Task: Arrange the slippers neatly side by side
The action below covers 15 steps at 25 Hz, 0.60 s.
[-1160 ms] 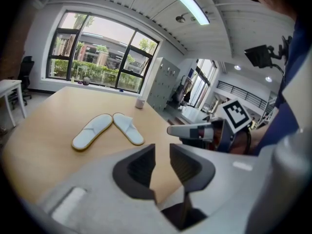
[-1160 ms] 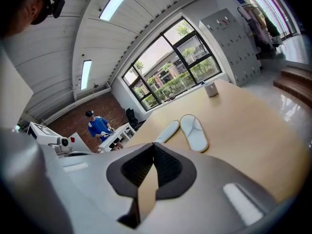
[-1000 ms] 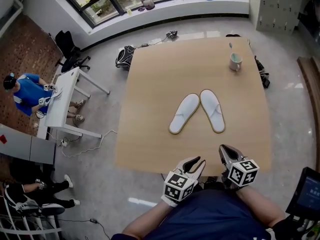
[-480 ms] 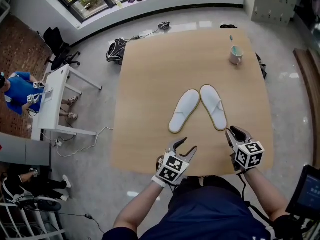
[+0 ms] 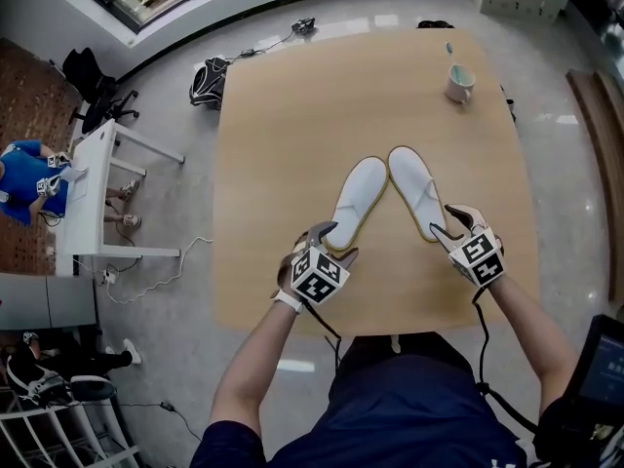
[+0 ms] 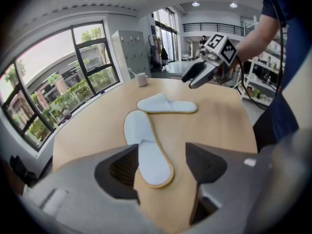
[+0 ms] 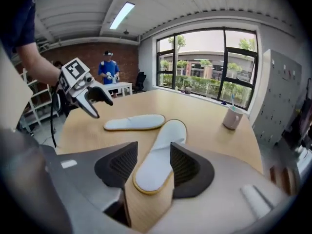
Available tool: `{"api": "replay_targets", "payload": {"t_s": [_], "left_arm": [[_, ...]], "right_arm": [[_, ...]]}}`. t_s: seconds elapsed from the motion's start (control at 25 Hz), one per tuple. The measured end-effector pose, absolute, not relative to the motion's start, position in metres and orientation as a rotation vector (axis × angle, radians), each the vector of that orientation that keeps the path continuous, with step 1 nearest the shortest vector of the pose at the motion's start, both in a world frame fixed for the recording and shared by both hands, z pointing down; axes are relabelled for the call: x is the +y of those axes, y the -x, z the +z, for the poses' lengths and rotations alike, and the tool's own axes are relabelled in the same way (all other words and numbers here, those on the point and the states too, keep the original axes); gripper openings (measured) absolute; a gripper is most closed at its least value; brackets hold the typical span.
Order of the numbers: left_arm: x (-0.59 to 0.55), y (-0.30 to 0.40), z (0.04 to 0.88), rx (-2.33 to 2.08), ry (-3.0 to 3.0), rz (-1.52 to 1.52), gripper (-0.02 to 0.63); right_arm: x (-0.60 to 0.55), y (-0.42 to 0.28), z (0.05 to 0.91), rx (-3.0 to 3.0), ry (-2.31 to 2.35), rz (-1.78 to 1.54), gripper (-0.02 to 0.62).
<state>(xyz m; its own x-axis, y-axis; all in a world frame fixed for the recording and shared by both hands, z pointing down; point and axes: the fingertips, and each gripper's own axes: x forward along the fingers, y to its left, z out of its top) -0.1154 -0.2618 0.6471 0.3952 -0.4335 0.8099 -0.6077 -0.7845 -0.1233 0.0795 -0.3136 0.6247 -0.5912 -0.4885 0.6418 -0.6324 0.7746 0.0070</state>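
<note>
Two white slippers with tan edging lie on the wooden table [image 5: 273, 135], toes touching and heels spread apart in a V. My left gripper [image 5: 331, 241] hovers at the heel of the left slipper [image 5: 356, 203]. Its jaws have just been opening and stand wide, and the left gripper view shows that slipper's [image 6: 145, 143] heel between them, not pressed. My right gripper [image 5: 447, 224] is at the heel of the right slipper [image 5: 417, 191]. Its jaws have just been opening too, and in its own view the slipper [image 7: 158, 157] runs between them, ungripped.
A mug [image 5: 458, 84] with a toothbrush stands at the table's far right corner. The table's near edge runs just behind both grippers. On the floor to the left are a white desk [image 5: 102, 178], a person in blue [image 5: 24, 178] and a bag [image 5: 205, 81].
Both grippers have moved forward and down from the table's near edge to the slippers' heels. Both have rolled, and their jaws have gone from nearly shut to open.
</note>
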Motion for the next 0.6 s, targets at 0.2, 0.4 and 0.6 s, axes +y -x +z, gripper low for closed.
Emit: {"api": "replay_targets", "payload": {"t_s": [0.2,0.4,0.6], "left_arm": [[-0.276,0.131,0.673,-0.793,-2.505,1.534,0.305],[-0.274,0.147,0.701,-0.644,-2.464,1.638,0.305],[-0.270,0.156,0.720,-0.590,-2.429,1.643,0.305]], "right_arm": [[-0.312,-0.079,0.660,-2.271,-0.582,0.159,0.261],[-0.308,-0.085,0.690,-2.210,-0.368,0.121,0.307],[-0.311,-0.088,0.705,-2.200,-0.407,0.284,0.307]]}}
